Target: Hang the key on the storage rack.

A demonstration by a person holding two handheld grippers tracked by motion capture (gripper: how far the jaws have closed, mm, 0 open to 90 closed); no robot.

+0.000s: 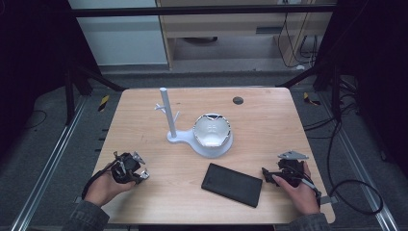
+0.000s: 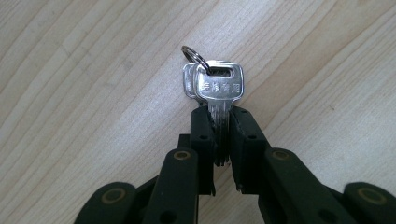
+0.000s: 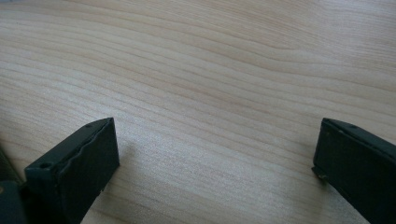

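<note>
- Overhead: left gripper low over table near front-left corner, right gripper at front-right beside black pouch; white stand and bowl-like dish, hard to make out, mid-table.
- Left gripper view: clamped on keys by blades, heads and ring sticking out over wood.
- Right gripper view: jaws wide apart, bare wood between.

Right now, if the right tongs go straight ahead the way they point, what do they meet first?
Probably the flat black rectangular case: in the high view the open right tongs point toward it across the bare light wooden table. Depth is unclear.
</note>
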